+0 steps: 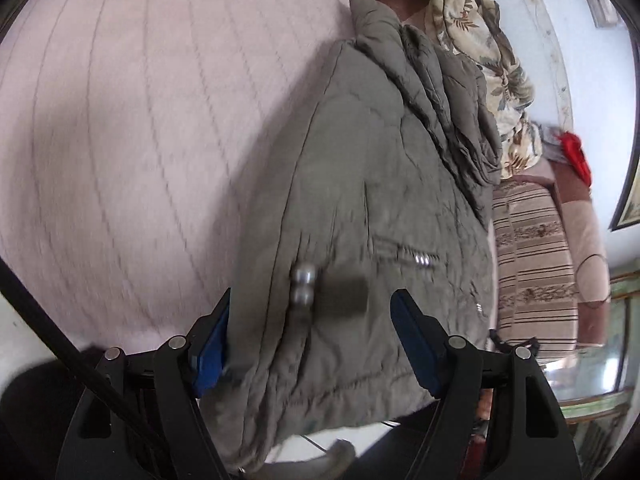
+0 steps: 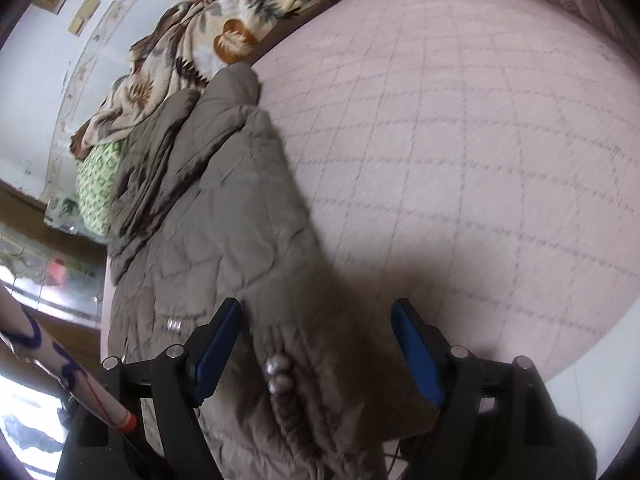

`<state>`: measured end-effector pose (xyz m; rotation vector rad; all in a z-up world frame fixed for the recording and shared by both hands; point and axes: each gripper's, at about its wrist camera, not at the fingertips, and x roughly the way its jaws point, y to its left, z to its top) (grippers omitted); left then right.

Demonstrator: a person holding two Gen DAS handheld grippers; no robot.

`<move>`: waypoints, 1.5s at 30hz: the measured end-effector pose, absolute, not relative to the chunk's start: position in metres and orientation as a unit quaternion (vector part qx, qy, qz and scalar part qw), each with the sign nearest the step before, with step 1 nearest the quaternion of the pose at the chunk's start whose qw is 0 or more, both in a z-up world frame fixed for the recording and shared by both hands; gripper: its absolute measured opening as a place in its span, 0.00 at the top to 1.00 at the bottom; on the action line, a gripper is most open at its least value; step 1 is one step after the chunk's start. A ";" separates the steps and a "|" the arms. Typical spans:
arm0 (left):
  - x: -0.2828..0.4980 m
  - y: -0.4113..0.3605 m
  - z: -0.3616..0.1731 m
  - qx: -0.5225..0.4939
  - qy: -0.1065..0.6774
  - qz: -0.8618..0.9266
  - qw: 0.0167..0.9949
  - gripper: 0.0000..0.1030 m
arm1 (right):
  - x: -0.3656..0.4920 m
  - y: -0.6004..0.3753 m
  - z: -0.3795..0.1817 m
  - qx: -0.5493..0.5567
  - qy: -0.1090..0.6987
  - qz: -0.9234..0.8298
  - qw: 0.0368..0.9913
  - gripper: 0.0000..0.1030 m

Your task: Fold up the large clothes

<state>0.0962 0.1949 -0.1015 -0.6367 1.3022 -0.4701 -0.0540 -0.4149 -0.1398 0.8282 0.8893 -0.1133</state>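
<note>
From the left wrist, the left gripper (image 1: 312,344) has its blue-padded jaws spread wide, and the hem end of the olive-grey quilted padded jacket (image 1: 360,184) bulges up between them — the cloth brushes the left pad, yet nothing is pinched. Two round silver snap buttons (image 1: 303,289) sit on the jacket's front edge just ahead of the jaws, blurred by motion, and a short metal zip (image 1: 420,258) shows to their right. The jacket lies along the edge of the pale pink quilted bed cover (image 1: 140,140), its collar end bunched against a cream leaf-print blanket (image 1: 492,72); a brown striped sofa (image 1: 532,264) stands beyond. From the right wrist, the right gripper (image 2: 318,354) likewise has its jaws wide apart over the same hem, gripping nothing, with the jacket's front edge and buttons lying between them. The jacket runs away to the upper left toward the blanket and a green patterned pillow (image 2: 96,188), while the bed cover fills the right.
</note>
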 end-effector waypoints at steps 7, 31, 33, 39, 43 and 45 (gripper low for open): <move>0.067 0.188 -0.103 -0.281 0.568 -0.216 0.743 0.28 | -0.066 -0.396 -0.149 0.414 0.429 0.001 0.803 0.21; 0.049 0.165 -0.101 -0.239 0.554 -0.199 0.772 0.55 | -0.076 -0.334 -0.150 0.289 0.492 0.040 0.820 0.45; 0.045 0.162 -0.094 -0.222 0.558 -0.191 0.777 0.76 | -0.078 -0.332 -0.145 0.282 0.488 0.032 0.826 0.55; 0.042 0.162 -0.036 -0.221 0.516 -0.209 0.801 0.85 | -0.087 -0.343 -0.112 0.314 0.451 0.047 0.834 0.79; 0.053 0.157 0.002 -0.224 0.482 -0.217 0.818 0.85 | -0.080 -0.341 -0.075 0.312 0.423 0.064 0.848 0.81; 0.066 0.151 0.023 -0.220 0.466 -0.215 0.830 0.85 | -0.075 -0.342 -0.053 0.311 0.405 0.072 0.857 0.82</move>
